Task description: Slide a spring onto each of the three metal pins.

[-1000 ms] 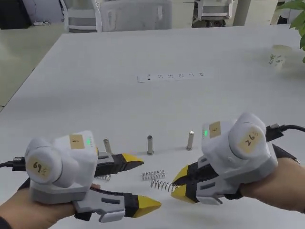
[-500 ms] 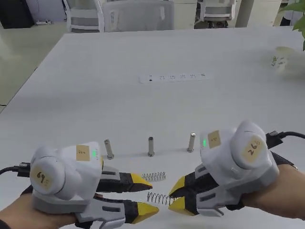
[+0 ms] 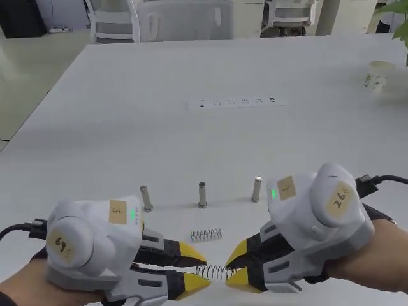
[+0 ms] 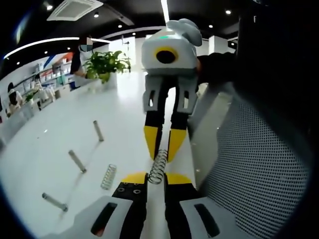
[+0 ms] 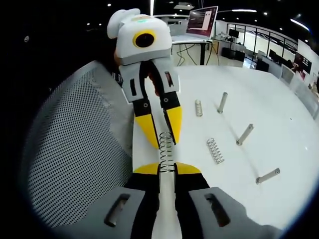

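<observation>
Spring (image 3: 214, 272), just short of the pins (image 3: 202, 194), is clamped at one end by the right gripper (image 3: 231, 268). The other end is bracketed by the left gripper (image 3: 204, 268), pinch undetermined. One end should be freed and aimed squarely over a pin.

Power strip (image 3: 231, 102) on white table (image 3: 127, 127); chairs (image 3: 182, 19) behind; potted plant (image 4: 107, 62)

We see silver springs (image 3: 206, 235), grey metal pins (image 3: 202, 194), a white table (image 3: 191, 140); our left gripper (image 3: 204, 268) and right gripper (image 3: 230, 270) are white with black, yellow-tipped jaws.
</observation>
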